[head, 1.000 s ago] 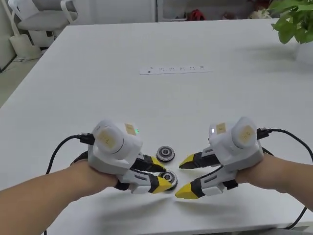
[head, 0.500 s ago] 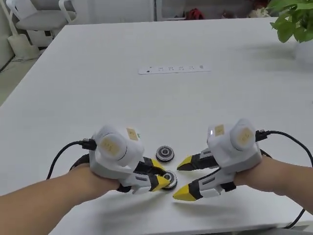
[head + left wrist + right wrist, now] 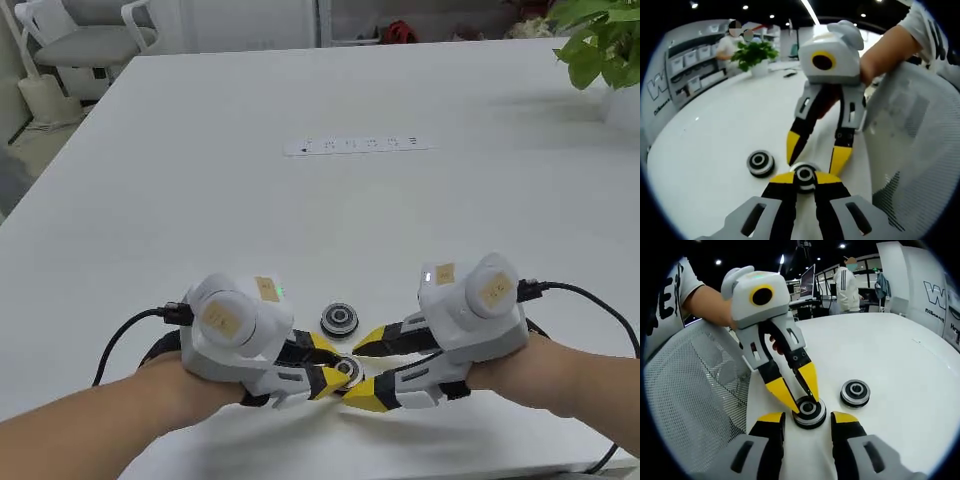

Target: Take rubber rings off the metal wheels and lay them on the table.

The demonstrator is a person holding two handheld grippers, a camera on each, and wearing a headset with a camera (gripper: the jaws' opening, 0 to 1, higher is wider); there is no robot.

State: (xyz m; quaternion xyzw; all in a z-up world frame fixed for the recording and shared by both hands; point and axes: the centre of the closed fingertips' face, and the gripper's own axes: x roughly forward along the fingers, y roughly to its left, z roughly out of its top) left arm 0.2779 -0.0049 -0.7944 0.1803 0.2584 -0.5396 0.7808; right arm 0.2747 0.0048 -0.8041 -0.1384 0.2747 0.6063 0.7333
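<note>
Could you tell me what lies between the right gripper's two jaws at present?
A metal wheel, held by the left gripper, as the right gripper view shows.

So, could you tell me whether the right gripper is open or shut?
Open: the yellow tips of the right gripper stand apart, one either side of the wheel that the left gripper clamps.

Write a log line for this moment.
left gripper: shut on near black-rimmed metal wheel | right gripper: open around it | second wheel: beside, untouched
</note>
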